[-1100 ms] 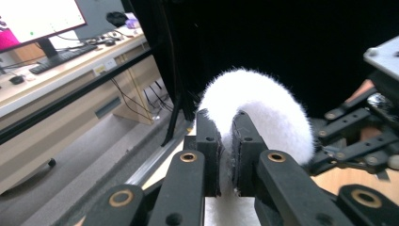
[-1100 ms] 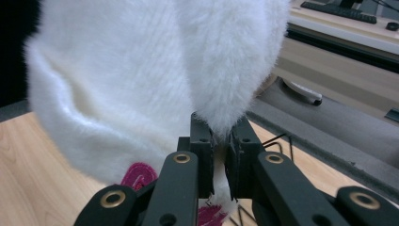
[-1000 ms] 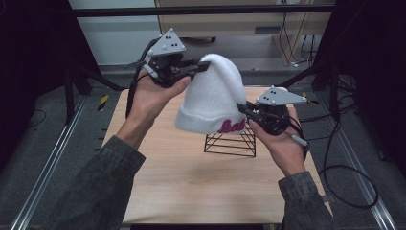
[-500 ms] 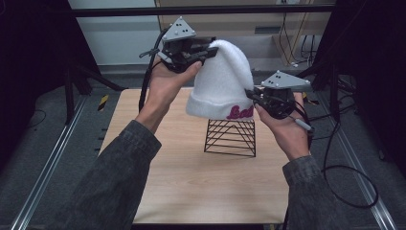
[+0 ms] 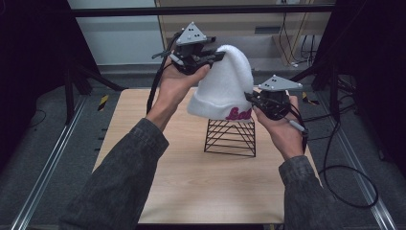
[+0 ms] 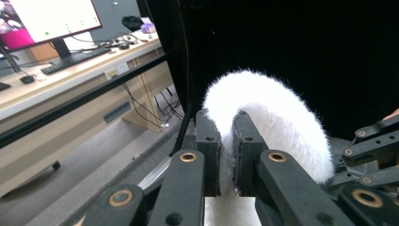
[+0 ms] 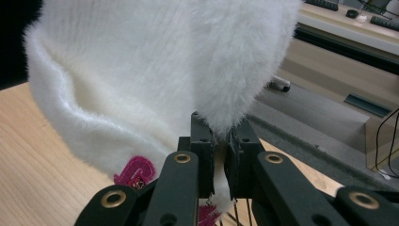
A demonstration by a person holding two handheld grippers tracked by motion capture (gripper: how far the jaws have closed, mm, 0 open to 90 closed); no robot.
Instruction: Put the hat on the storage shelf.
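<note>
Hanging white beanie (image 5: 224,86) pinched between left tongs (image 5: 216,56), right tongs (image 5: 250,97)

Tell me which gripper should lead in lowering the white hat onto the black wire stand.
Right, probably. The right gripper, jaws shut on the brim of the fluffy white knit hat, sits just above the black wire stand and can steer the opening over it. The left gripper pinches the crown, higher and farther from the stand.
</note>
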